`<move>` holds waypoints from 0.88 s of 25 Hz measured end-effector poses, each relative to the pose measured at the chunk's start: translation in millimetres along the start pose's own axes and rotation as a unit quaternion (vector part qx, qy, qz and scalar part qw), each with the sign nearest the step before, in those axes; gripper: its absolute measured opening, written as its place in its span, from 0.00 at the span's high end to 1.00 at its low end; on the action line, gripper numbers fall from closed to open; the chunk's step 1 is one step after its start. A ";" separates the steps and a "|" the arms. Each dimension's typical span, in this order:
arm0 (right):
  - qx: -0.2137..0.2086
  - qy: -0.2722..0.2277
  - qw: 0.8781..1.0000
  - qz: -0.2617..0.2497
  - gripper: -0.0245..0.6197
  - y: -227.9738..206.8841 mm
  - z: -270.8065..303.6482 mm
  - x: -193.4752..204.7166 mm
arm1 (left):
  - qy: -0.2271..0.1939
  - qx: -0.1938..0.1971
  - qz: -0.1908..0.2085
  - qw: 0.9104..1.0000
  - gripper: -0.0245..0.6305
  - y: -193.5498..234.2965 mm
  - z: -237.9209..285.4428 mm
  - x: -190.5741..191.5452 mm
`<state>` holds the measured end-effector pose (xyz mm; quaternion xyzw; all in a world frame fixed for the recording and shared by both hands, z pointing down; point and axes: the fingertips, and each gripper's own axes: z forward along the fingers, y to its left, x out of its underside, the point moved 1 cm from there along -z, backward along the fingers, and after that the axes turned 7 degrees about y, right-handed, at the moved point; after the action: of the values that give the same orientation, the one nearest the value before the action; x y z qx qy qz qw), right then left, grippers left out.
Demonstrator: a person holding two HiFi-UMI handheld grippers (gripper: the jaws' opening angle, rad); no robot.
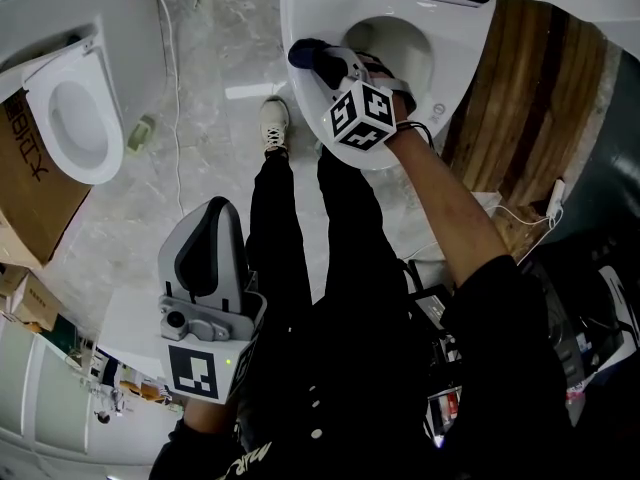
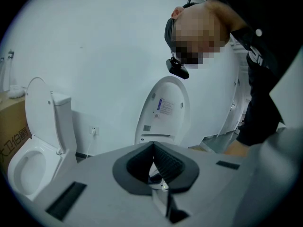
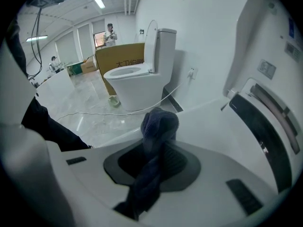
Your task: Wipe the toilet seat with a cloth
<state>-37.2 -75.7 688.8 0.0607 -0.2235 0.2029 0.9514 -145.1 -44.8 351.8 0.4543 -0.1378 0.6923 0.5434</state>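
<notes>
The white toilet seat (image 1: 300, 13) lies at the top of the head view, its bowl open below the raised lid (image 3: 279, 46). My right gripper (image 1: 322, 60) is shut on a dark blue cloth (image 3: 158, 126), whose bunched end (image 1: 305, 52) rests on the seat's left rim. The right gripper view has the seat (image 3: 208, 117) just beyond the cloth. My left gripper (image 1: 208, 243) hangs low beside the person's legs, away from the toilet, jaws shut with nothing between them (image 2: 154, 162).
A second white toilet (image 1: 75, 118) stands at the left beside a cardboard box (image 1: 30, 178). A cable (image 1: 178, 88) runs across the marble floor. A wooden panel (image 1: 530, 98) lies right of the toilet. The person's shoe (image 1: 274, 126) stands near the bowl's base.
</notes>
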 end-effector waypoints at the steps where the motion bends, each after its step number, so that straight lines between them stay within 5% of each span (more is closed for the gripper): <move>1: 0.001 -0.001 1.000 0.006 0.83 -2.4 0.3 -1.0 | 0.000 0.000 0.000 1.000 0.95 0.4 -0.2 0.3; 11: 0.020 -0.006 0.996 0.091 0.83 -39.8 4.2 -12.3 | 0.000 -0.006 -0.002 1.000 0.95 2.7 -1.2 0.1; 22: 0.051 -0.045 0.964 0.257 0.83 -86.5 1.5 -15.4 | -0.002 -0.017 -0.005 1.000 0.95 3.8 -3.5 0.6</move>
<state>-14.6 -160.2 681.1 0.0584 -0.2635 0.4484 0.8521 -150.1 -43.5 351.5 0.4473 -0.1488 0.6860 0.5542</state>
